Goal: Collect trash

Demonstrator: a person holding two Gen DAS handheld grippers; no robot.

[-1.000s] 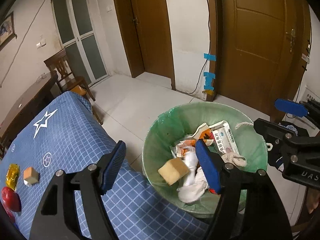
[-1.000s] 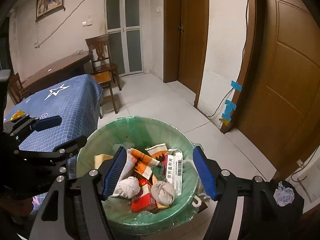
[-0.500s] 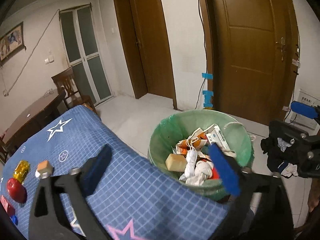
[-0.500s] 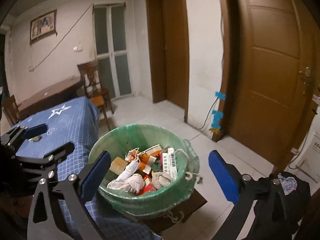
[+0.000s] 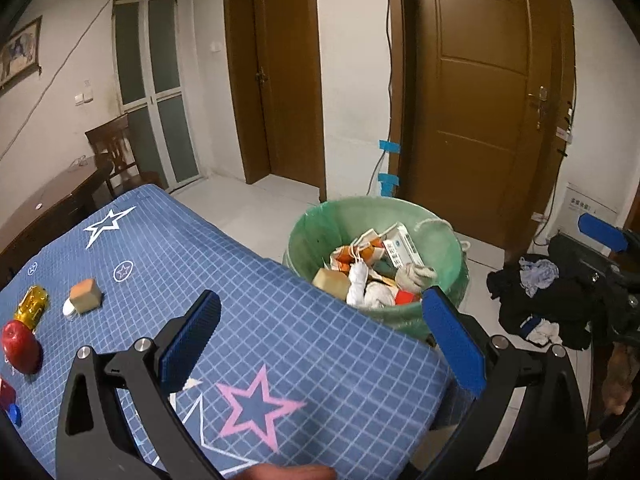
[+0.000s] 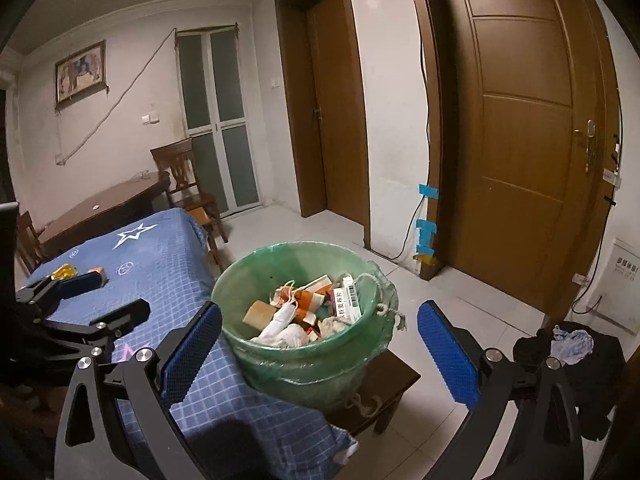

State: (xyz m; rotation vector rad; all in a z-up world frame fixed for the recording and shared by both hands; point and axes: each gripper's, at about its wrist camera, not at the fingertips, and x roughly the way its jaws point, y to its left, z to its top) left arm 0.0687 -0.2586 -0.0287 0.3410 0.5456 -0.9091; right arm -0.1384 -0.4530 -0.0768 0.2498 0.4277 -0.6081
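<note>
A green-lined trash bin (image 5: 316, 236) (image 6: 240, 280) stands on a low stool beside the blue-clothed table (image 5: 280, 320). It holds boxes, tissues and a tan block (image 5: 331, 279). My left gripper (image 5: 320, 336) is open and empty, above the table edge, short of the bin. My right gripper (image 6: 320, 344) is open and empty, in front of the bin and a little above its rim. On the table's left lie a tan block (image 5: 85, 290), a gold wrapper (image 5: 32, 304) and a red apple (image 5: 20, 346).
A dark clothes pile (image 5: 540, 304) lies on the floor right of the bin. Brown doors (image 5: 480, 100) and a taped cable are behind it. A wooden desk and chair (image 5: 116, 152) stand at the far left. The dark stool (image 6: 384, 384) sticks out under the bin.
Both grippers have pulled back and up from over the bin, and both have opened wider. The tan block now lies in the bin.
</note>
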